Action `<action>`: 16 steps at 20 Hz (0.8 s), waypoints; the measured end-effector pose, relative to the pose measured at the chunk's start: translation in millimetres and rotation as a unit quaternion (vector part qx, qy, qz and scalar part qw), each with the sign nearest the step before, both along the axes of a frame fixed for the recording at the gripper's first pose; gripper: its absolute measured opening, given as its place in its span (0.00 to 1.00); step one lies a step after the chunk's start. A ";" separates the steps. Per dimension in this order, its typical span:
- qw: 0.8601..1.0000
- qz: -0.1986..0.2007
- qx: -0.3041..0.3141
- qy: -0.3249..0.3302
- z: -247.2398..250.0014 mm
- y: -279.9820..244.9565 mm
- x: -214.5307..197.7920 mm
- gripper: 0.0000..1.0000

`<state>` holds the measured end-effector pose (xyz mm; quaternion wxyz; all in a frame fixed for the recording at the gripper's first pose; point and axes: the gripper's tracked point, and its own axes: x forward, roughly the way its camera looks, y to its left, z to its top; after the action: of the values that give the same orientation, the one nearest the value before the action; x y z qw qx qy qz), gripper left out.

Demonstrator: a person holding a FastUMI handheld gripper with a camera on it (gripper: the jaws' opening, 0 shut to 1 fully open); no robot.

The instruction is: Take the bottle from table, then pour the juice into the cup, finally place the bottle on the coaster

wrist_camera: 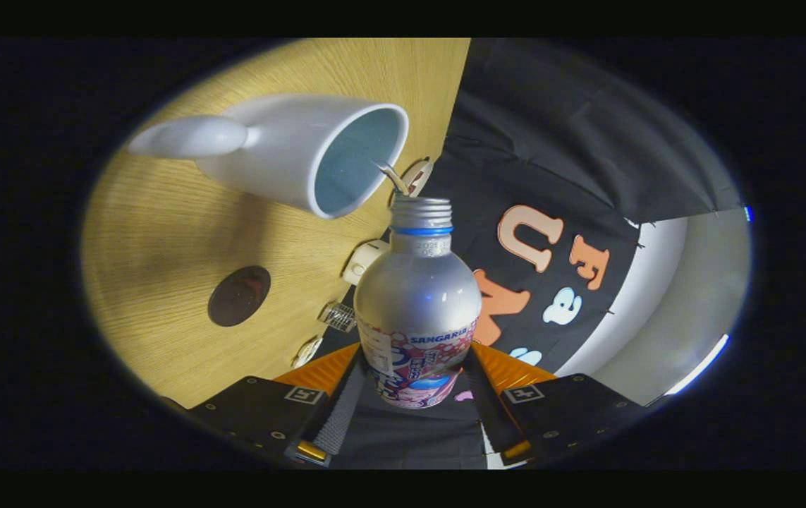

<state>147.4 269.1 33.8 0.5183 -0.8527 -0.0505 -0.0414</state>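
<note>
The jaws are clamped on the bottle (417, 303), one finger pressed to each side of its labelled lower body, so the gripper (413, 395) has it firmly pinched. The bottle's long axis runs straight ahead from the jaws, open threaded mouth leading, and the whole view is rolled over, the table (163, 233) tilted steeply. Just beyond the mouth sits the white cup (304, 152), its rim nearly touching the bottle's lip, and a thin stream (392, 176) appears to cross the gap into it, so this looks like mid-pour. Off to one side on the table lies a dark round disc, likely the coaster (239, 295), well apart from the cup. Small objects behind the bottle's shoulder are too obscured to identify, and the cup's fill level is hard to read.
</note>
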 end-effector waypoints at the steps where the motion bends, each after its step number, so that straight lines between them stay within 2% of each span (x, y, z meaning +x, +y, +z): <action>1: 1.000 0.000 -0.002 0.000 0.9 1.4 0.9 0.77; 16: 0.999 0.005 -0.045 0.001 5.2 3.3 4.0 0.77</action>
<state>151.5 272.5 39.0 0.4797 -0.8749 -0.0561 -0.0356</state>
